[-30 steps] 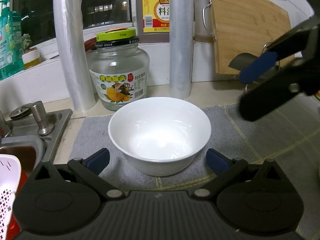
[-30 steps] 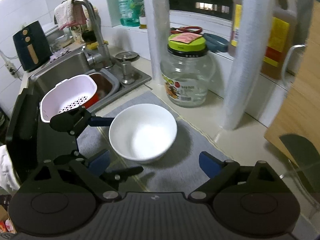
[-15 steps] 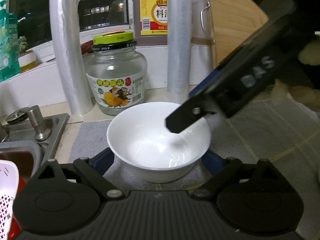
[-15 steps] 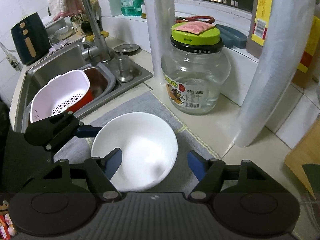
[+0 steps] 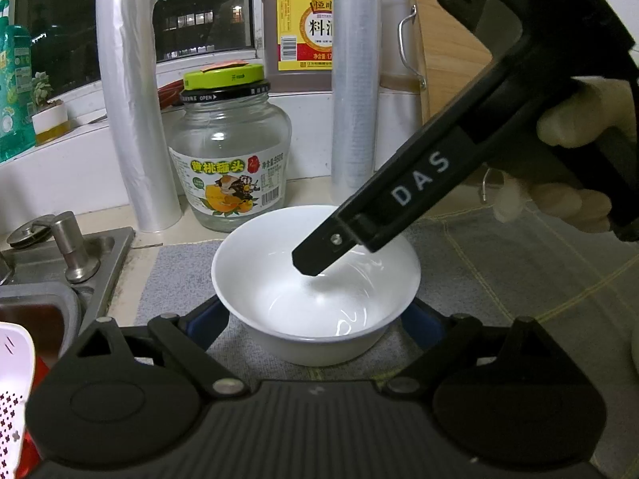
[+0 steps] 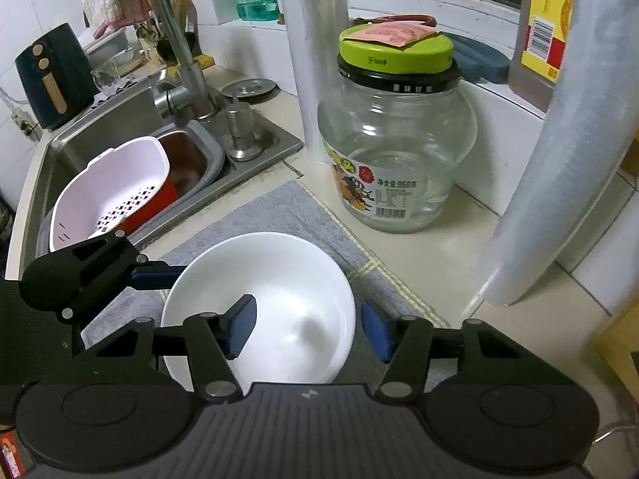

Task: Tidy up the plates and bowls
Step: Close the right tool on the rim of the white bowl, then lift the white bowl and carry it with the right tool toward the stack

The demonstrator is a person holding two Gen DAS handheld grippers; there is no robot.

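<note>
Grey mat (image 6: 279, 215) on the counter beside the sink (image 6: 92, 139) carries the white bowl (image 6: 279, 279), near a glass jar (image 6: 395, 151). Left gripper (image 5: 315, 319) has just closed, both pads against the bowl's outer wall; right gripper (image 6: 307, 329) has just closed, clamped across the bowl's rim, one finger inside, one outside

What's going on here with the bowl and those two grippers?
A person is handling one white bowl on a grey mat beside the sink, using both grippers. The left gripper has its fingers on either side of the bowl and has just been closing in. The right gripper has just closed on the rim, one finger inside the bowl and one outside. The bowl sits on the mat, not yet lifted. A glass jar stands behind it.
</note>
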